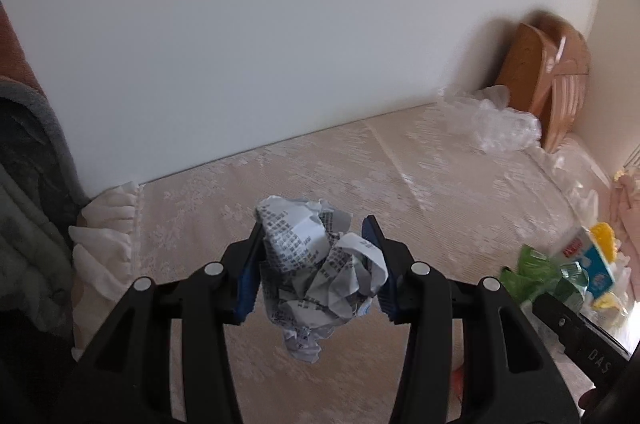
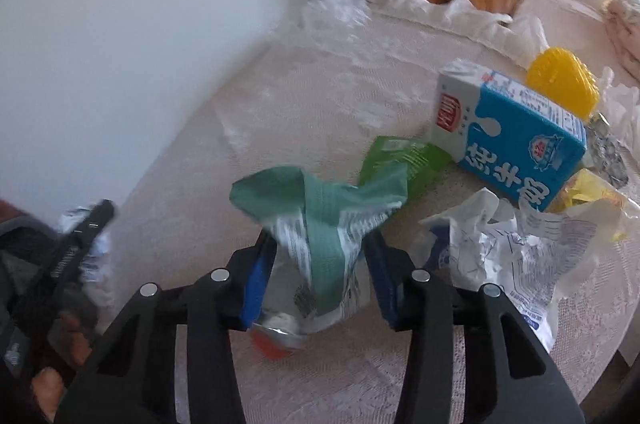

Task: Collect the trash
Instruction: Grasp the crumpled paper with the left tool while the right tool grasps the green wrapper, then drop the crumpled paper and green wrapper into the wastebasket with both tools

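Desk clutter's all off right: left tool clamps paper wad, right tool pinches green wrapper, pile just beyond.

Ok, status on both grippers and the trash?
Left gripper shut on crumpled newspaper. Right gripper shut on teal wrapper. Milk carton left on table.

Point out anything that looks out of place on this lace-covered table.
Litter is strewn over the lace tablecloth: a blue milk carton lying on its side, a crumpled white paper beside it, a green wrapper and a clear plastic bag near the wall. Nothing looks spilled.
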